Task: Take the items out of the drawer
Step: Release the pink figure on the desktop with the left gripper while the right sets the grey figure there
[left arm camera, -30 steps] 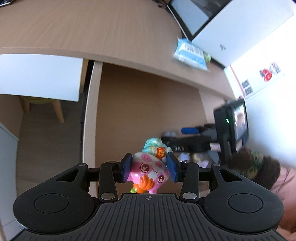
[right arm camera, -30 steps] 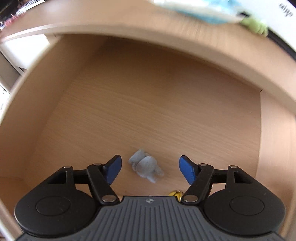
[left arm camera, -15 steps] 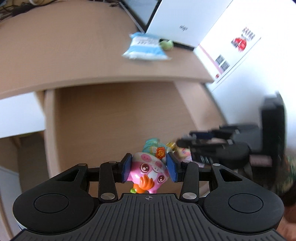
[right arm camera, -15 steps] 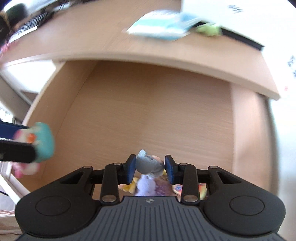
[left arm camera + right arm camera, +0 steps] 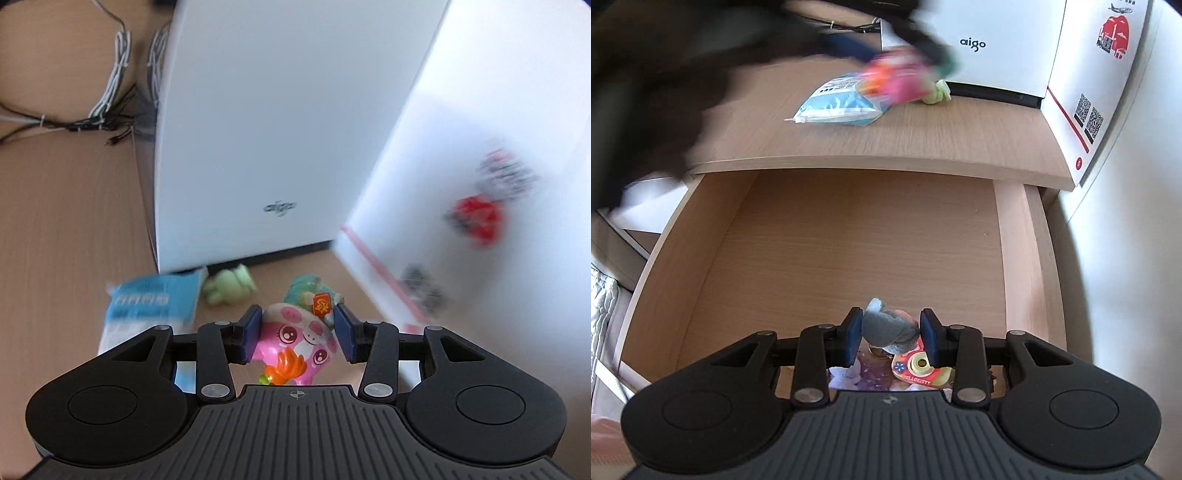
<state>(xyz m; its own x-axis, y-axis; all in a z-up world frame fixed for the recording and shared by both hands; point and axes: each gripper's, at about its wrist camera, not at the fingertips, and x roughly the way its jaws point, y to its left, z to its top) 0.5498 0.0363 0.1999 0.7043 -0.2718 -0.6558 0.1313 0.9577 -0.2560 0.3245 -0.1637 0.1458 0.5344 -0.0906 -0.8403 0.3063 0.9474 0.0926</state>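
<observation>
My left gripper [image 5: 297,332] holds a pink pig toy [image 5: 295,341] with a teal cap and orange carrot above the desk top [image 5: 55,240]; its jaws are opening, the pads still touching the toy. In the right wrist view that toy [image 5: 897,81] is a blur over the desk. The right gripper [image 5: 891,334] is shut on a small grey plush toy [image 5: 886,328], held over the front of the open wooden drawer [image 5: 849,240].
A blue packet [image 5: 147,306] and a green soft toy [image 5: 229,286] lie on the desk before a white box [image 5: 277,129]. A white carton [image 5: 1100,74] stands at the right. A pink toy camera [image 5: 916,369] and a purple card [image 5: 864,376] lie at the drawer's front. Cables [image 5: 110,92] trail at back left.
My left gripper carried the pink toy from the drawer up over the desk, and the toy tilted. The right gripper closed on the grey plush and lifted it off the drawer floor.
</observation>
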